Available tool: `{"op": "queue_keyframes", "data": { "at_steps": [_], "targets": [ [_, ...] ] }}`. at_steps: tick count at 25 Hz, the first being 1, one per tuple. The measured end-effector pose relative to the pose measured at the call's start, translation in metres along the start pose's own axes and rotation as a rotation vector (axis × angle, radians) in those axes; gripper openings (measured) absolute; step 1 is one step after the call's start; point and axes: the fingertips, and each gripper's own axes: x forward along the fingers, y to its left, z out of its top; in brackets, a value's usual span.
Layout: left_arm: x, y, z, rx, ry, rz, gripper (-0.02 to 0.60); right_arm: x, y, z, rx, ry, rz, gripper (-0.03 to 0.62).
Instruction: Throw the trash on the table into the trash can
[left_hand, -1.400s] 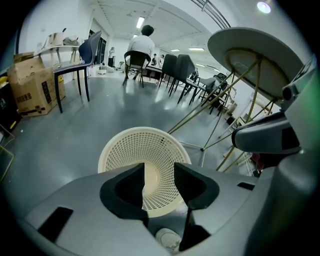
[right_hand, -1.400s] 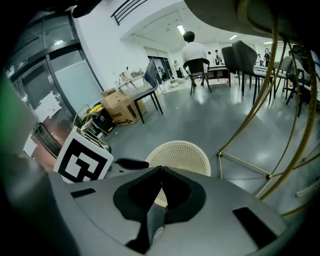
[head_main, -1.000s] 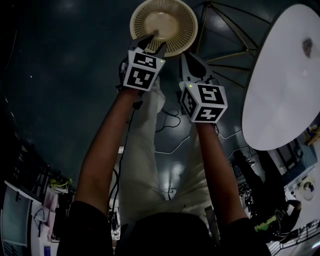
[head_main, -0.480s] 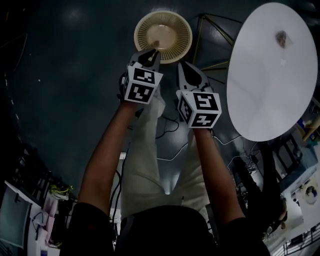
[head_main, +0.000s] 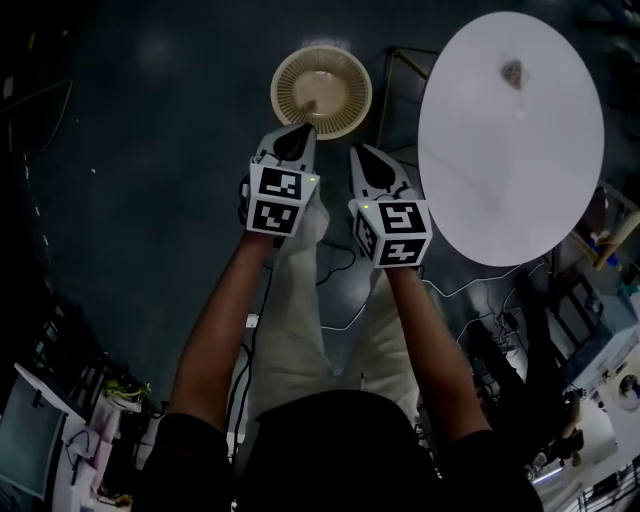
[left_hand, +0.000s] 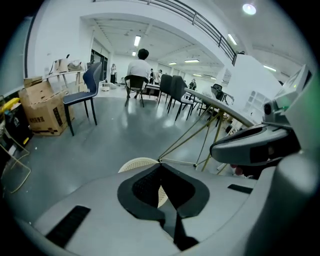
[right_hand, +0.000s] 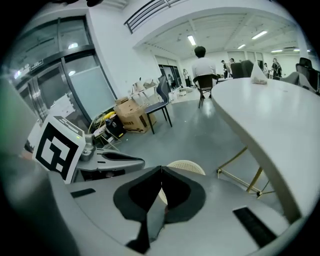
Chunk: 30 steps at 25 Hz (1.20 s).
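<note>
A cream mesh trash can (head_main: 321, 91) stands on the dark floor just beyond both grippers; it also shows past the jaws as the trash can (left_hand: 137, 164) and the trash can (right_hand: 187, 166). My left gripper (head_main: 303, 130) is shut with nothing between its jaws, its tip close to the can's near rim. My right gripper (head_main: 357, 152) is shut and empty beside it. To the right is the white oval table (head_main: 510, 180), with a crumpled piece of trash (head_main: 513, 73) near its far end and a small scrap (head_main: 519, 115) next to it.
Thin brass table legs (head_main: 390, 80) stand between the can and the table. Cables (head_main: 345, 245) lie on the floor by the person's legs. Chairs (left_hand: 87, 92), cardboard boxes (left_hand: 40, 107) and a seated person (left_hand: 139, 70) are farther off.
The left gripper's jaws have gone from open to shut. Both grippers have drawn back a little from the trash can, and the table has slid left in the head view.
</note>
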Motion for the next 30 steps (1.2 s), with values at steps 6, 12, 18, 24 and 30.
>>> {"op": "queue_keyframes", "data": {
  "at_steps": [6, 12, 18, 24, 30],
  "targets": [
    [-0.040, -0.024, 0.040, -0.066, -0.028, -0.038, 0.015, -0.035, 0.012, 0.038, -0.032, -0.031, 0.021, 0.018],
    [-0.065, -0.061, 0.098, -0.033, -0.072, -0.084, 0.015, -0.076, -0.002, 0.076, -0.017, -0.073, 0.013, 0.018],
    [-0.086, -0.105, 0.141, 0.004, -0.109, -0.139, 0.015, -0.116, -0.011, 0.113, 0.004, -0.137, 0.006, 0.019],
    [-0.096, -0.149, 0.172, 0.042, -0.128, -0.180, 0.015, -0.157, -0.041, 0.135, 0.007, -0.178, -0.044, 0.018],
    [-0.091, -0.199, 0.203, 0.085, -0.126, -0.219, 0.015, -0.199, -0.083, 0.148, 0.028, -0.199, -0.099, 0.019]
  ]
}}
